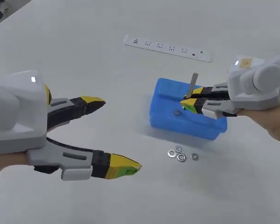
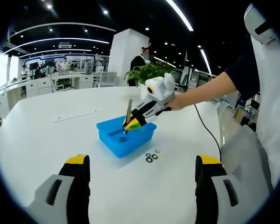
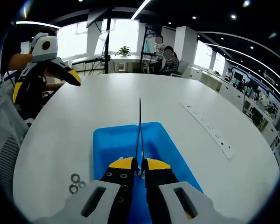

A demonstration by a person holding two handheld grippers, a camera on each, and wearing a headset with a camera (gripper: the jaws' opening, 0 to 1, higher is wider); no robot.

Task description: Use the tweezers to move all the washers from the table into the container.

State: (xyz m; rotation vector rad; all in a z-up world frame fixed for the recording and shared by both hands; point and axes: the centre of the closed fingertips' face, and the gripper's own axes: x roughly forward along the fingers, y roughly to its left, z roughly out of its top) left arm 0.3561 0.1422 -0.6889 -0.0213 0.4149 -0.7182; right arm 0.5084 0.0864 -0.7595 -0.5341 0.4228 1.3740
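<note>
You're holding left tongs (image 1: 117, 135) released | you're clenching tweezers (image 1: 193, 84) in right tongs (image 1: 185, 102) over tub (image 1: 163, 116) | risk: bunched washers (image 1: 179, 154) scattering when you're pinching one.

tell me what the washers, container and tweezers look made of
The washers are probably steel: silvery rings with a dull shine. The container is likely plastic: uniform bright blue with smooth, slightly glossy walls. The tweezers appear to be metal: thin grey-silver blades, finish too small to judge.
</note>
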